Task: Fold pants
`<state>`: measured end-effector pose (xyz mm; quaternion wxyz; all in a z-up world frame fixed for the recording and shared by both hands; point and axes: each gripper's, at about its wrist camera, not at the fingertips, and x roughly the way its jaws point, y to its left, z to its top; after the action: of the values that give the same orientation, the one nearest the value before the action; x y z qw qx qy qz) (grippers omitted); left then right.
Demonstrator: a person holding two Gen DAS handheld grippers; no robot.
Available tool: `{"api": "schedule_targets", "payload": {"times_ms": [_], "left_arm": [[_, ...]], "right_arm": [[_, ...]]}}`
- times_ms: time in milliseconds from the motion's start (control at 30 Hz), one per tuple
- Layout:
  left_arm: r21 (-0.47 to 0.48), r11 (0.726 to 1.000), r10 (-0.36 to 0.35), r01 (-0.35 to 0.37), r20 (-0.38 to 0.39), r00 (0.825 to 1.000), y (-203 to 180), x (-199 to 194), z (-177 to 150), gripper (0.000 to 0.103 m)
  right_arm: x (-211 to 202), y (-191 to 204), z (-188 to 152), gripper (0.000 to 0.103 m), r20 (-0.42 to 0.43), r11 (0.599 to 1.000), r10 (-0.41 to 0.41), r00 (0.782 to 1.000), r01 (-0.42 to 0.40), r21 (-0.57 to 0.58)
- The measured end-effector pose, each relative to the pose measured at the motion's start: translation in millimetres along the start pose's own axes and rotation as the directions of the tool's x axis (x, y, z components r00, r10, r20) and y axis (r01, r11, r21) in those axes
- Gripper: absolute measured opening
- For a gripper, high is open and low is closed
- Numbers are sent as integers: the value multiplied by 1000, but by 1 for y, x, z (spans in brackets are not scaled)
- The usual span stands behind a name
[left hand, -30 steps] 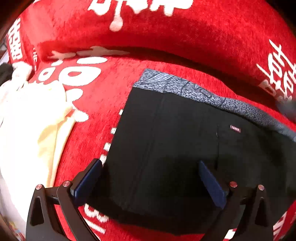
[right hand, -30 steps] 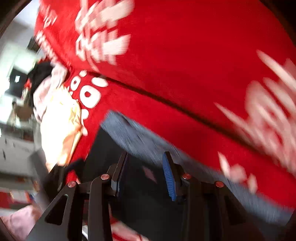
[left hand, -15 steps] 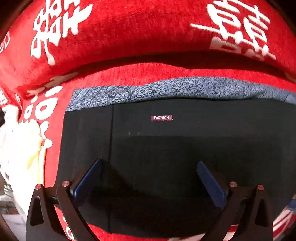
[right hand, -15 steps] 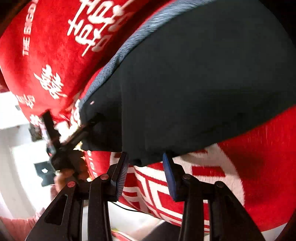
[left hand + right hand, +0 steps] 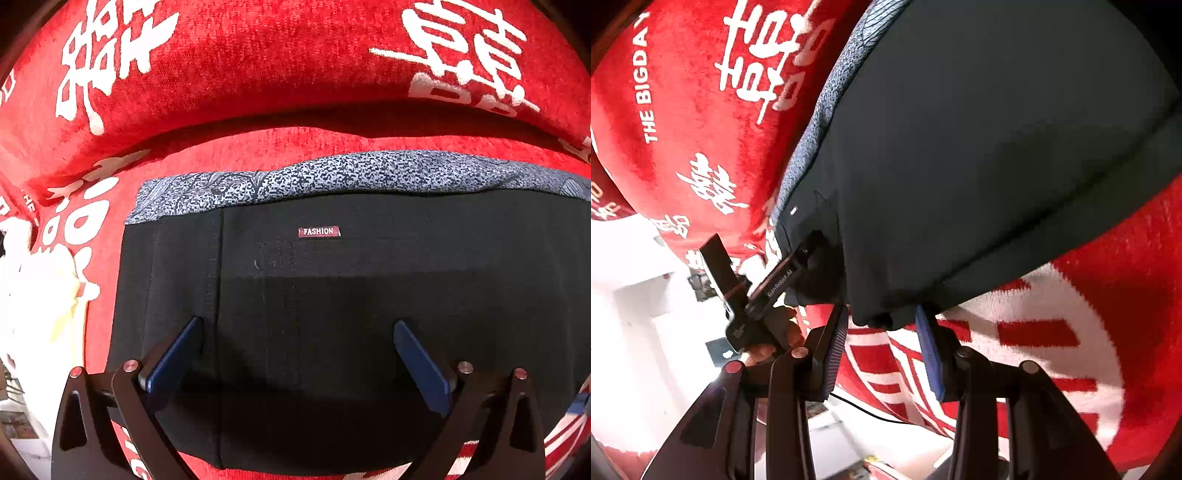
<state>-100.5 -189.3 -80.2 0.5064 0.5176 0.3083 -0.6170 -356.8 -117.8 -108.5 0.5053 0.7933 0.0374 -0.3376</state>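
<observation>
Left wrist view: black fabric pants with a speckled grey waistband (image 5: 332, 295), lying flat and already folded into a rectangle on the red plush sofa cover with white characters (image 5: 258, 85). My left gripper (image 5: 297, 354) hangs above the cloth, fingers spread wide, holding nothing. Pale cream garment (image 5: 40, 314) at nine o'clock, off the pants.

Right wrist view: my right gripper (image 5: 882, 339) at the pants' near corner (image 5: 879, 317), fingers partly open, the corner just at their tips, not pinched. The left gripper's body (image 5: 768, 291) sits at nine o'clock.

Step in hand, I judge: taking the near edge for another fold. Next: push in, close on the corner.
</observation>
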Motion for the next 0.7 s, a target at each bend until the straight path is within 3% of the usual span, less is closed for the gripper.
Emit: {"api": "schedule_targets", "payload": {"times_ms": [133, 167, 333, 433, 500, 600, 700], "left_arm": [[24, 1000, -20, 20, 0, 1000, 1, 0, -1, 103], [35, 999, -25, 25, -4, 1000, 1, 0, -2, 103], [104, 994, -37, 37, -7, 999, 2, -2, -12, 103], [139, 990, -4, 3, 9, 1000, -5, -1, -16, 103], [117, 993, 5, -4, -9, 1000, -4, -4, -14, 103], [95, 995, 2, 0, -28, 1000, -9, -14, -14, 103], [84, 995, -58, 57, -1, 998, -27, -31, -11, 103]], "right_arm": [[1, -9, 11, 38, 62, 996, 74, 995, -77, 52], [1, -9, 15, 8, 71, 995, 67, 995, -71, 65], [-18, 22, -3, 6, 103, 998, -17, 994, 23, -63], [-7, 6, -9, 6, 88, 992, -122, 989, 125, -32], [-5, -4, -7, 2, 70, 988, -145, 987, 148, -36], [-18, -2, -15, 9, 22, 986, -158, 987, 159, -51], [-42, 0, -16, 18, 69, 987, -149, 986, 153, -56]]}}
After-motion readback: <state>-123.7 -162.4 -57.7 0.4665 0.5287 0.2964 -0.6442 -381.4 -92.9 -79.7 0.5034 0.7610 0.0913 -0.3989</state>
